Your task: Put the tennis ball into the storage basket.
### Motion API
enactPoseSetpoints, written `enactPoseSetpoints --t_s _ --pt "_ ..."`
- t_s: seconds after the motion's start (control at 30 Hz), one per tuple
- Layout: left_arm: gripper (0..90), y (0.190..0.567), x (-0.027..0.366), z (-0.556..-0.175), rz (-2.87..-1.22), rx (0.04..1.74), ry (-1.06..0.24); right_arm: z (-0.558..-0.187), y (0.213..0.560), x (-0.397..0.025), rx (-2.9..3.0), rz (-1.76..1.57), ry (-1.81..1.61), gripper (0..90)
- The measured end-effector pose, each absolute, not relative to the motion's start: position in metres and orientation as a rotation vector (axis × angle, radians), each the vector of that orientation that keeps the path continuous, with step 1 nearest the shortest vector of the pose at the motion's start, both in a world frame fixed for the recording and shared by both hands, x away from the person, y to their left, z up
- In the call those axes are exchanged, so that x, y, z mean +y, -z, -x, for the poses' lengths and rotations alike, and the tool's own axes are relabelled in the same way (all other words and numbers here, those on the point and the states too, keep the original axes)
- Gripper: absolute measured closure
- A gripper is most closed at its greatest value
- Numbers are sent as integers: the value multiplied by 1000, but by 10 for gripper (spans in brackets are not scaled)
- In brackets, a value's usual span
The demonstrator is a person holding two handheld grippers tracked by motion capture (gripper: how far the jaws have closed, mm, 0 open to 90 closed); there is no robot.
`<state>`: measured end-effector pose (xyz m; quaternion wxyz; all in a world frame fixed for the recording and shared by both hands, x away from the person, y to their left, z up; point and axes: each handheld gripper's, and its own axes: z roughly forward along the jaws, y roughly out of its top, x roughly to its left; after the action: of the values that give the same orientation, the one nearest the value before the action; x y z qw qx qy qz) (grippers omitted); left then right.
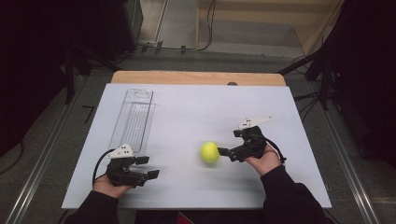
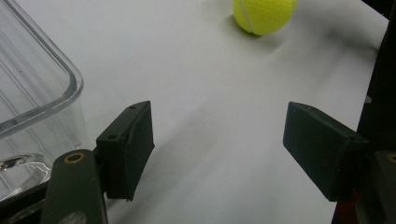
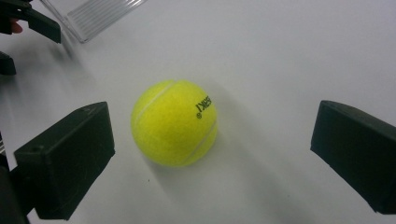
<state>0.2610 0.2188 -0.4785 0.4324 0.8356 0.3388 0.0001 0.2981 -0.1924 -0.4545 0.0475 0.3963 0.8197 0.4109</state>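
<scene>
On the white bench [image 1: 187, 186], a yellow tennis ball [image 1: 209, 152] is seen just ahead of the right hand-held gripper [image 1: 223, 152], whose jaws are spread wide. Beside a clear tray [image 1: 135, 116], the left hand-held gripper [image 1: 148, 167] is likewise held spread, empty.

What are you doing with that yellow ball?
A person holds a tool in each hand over a white table. The right tool is open and aimed at the tennis ball, which sits on the table between its jaws, not gripped yet. The left tool is open too, beside a clear plastic tray.
</scene>
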Motion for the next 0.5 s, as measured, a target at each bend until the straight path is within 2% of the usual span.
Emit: enactPoseSetpoints --t_s 0.5 --pt "252 479 219 -261 -2084 844 4 -308 454 -172 2531 -1158 -1245 0"
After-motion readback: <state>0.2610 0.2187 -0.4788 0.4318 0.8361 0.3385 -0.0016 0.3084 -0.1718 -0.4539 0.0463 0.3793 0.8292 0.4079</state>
